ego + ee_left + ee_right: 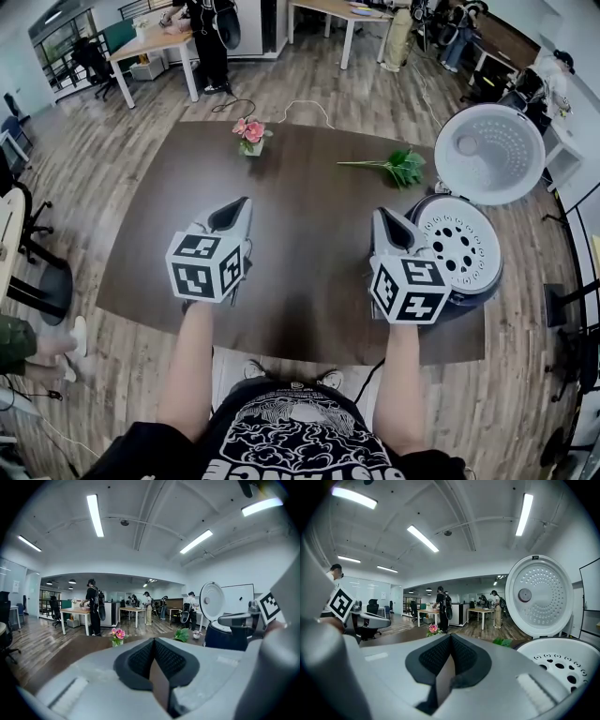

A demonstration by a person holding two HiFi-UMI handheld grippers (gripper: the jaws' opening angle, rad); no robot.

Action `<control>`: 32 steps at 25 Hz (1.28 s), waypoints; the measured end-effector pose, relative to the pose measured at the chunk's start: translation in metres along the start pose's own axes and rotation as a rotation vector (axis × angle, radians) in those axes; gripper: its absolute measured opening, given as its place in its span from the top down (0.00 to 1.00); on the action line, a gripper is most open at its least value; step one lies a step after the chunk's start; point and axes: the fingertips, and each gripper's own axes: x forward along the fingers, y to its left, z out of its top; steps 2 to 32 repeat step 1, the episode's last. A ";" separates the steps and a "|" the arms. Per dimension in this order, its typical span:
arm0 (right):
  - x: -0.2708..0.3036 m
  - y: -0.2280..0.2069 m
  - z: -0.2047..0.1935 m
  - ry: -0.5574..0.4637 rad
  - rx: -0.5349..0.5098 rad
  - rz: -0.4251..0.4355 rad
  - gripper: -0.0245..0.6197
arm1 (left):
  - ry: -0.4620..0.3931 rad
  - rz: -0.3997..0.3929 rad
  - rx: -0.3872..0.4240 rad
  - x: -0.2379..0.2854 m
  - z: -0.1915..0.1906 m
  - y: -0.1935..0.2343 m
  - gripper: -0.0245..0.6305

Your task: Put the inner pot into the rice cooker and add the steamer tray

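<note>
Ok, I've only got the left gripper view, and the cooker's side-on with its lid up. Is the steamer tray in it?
Observer: Yes. The head view shows a white steamer tray with round holes sitting in the top of the rice cooker.
Operator: Is anything held on the right side?
Observer: No. In the right gripper view the right gripper has its tongs together with nothing between them.
Operator: Where is it relative to the cooker?
Observer: From the head view it hangs over the table at the cooker's left edge, beside the tray. I can't tell whether it touches the cooker.
</note>
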 end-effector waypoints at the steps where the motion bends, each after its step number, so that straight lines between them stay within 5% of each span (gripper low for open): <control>1: 0.000 0.000 0.000 -0.001 0.001 0.000 0.96 | 0.001 0.000 0.000 0.000 -0.001 0.000 0.96; 32: 0.000 0.000 0.000 -0.001 0.001 0.000 0.96 | 0.001 0.000 0.000 0.000 -0.001 0.000 0.96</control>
